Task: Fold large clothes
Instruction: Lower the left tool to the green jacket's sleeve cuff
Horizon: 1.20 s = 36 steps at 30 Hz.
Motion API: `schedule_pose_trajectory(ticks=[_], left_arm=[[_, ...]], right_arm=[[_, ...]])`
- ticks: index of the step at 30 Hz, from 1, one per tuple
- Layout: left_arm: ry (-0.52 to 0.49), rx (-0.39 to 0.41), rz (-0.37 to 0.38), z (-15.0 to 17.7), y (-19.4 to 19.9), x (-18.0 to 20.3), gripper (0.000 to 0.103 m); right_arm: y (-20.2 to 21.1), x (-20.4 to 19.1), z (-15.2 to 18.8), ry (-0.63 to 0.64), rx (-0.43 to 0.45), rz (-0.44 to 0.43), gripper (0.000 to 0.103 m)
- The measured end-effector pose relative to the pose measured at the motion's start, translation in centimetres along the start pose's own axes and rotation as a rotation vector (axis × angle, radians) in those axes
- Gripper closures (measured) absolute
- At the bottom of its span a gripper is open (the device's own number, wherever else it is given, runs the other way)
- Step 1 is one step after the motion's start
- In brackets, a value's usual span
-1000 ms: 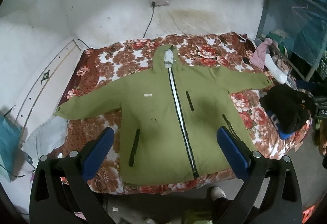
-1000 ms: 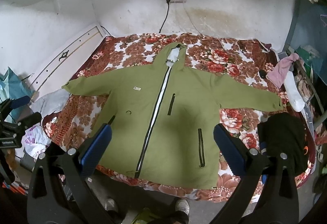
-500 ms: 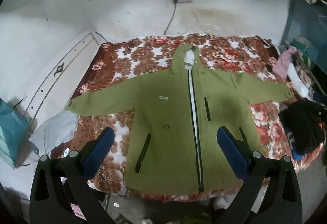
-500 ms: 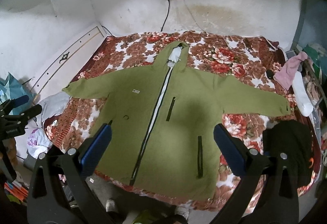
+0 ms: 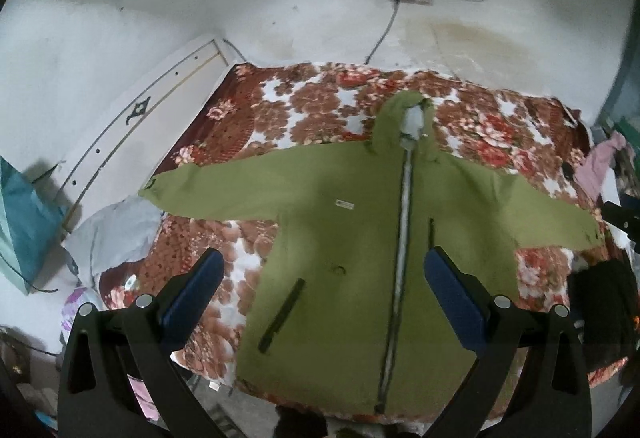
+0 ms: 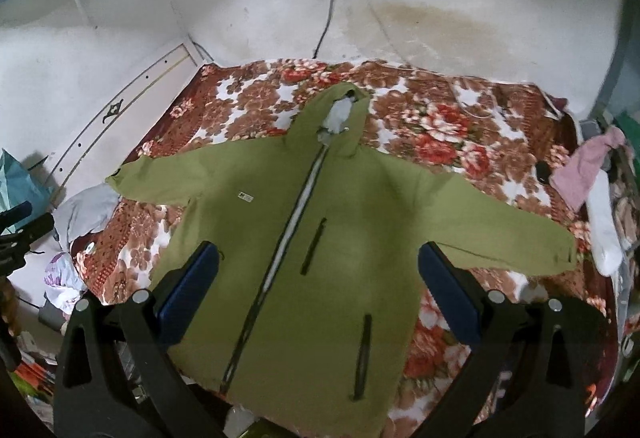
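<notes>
Jacket: olive-green hooded zip jacket [image 5: 352, 238] lying spread flat, hem overhanging floral bedspread's [image 5: 320, 106] near edge.
Left gripper [image 5: 320, 290]: hovering wide open, gripping nothing.
Right gripper [image 6: 318, 278]: likewise wide open, empty.
Hidden: right cuff blurring near black bundle [image 5: 604, 302].

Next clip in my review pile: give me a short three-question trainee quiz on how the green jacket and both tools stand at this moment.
1. True or false: the green jacket lies spread flat on the floral bedspread, zipped up, both sleeves stretched out to the sides.
2. Multiple choice: the left tool and right tool are A) both shut on the hem, B) both open and holding nothing, C) one open, one shut on a sleeve.
3. Fill in: the dark pile of clothing sits near the end of the jacket's ____ sleeve, as seen in the pictures.

Key: 1 true; 2 B; 3 right-hand.
</notes>
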<state>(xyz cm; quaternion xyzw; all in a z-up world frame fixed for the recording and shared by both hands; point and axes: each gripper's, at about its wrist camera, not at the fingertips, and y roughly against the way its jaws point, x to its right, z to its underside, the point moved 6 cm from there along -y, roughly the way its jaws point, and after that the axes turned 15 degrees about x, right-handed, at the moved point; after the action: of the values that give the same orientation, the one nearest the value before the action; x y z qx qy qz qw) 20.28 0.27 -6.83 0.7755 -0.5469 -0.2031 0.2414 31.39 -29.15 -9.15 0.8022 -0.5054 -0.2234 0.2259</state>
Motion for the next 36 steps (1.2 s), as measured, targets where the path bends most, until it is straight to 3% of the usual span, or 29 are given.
schedule_pose_trajectory(ticks=[7,14,18,21,24,27,31,36], left_arm=[[0.007,-0.007,0.043,-2.3,-10.2,-7.7,0.005],[0.002,-0.064,0.104,-4.5,-18.7,-13.9,0.005],[0.017,-0.096,0.102,-3.8,-23.2,-17.4,0.005],[0.092,-0.137,0.049,-2.1,-26.8,-21.5,0.005],[0.076,-0.158,0.003,-0.3,-29.8,-24.4,0.005],[0.122,-0.188,-0.013,1.3,-32.3,-27.2,0.005],[0.191,-0.191,-0.034,2.9,-35.0,-31.0,0.005],[0.229,-0.207,-0.116,5.4,-39.3,-36.2,0.005]], right_arm=[[-10.1,-6.6,-2.3,-0.047,-0.012,0.053,0.004],[-16.0,-12.3,-3.6,-0.124,-0.041,0.122,0.004],[-18.9,-15.2,-3.3,-0.132,-0.067,0.134,0.004],[-22.0,-17.4,-3.1,-0.126,-0.09,0.137,0.004],[-24.4,-18.7,-2.7,-0.118,-0.103,0.135,0.004],[-27.3,-20.2,-1.9,-0.118,-0.11,0.137,0.004],[-31.2,-22.6,-0.6,-0.081,-0.145,0.128,0.004],[-35.7,-25.2,1.1,-0.07,-0.17,0.119,0.004]])
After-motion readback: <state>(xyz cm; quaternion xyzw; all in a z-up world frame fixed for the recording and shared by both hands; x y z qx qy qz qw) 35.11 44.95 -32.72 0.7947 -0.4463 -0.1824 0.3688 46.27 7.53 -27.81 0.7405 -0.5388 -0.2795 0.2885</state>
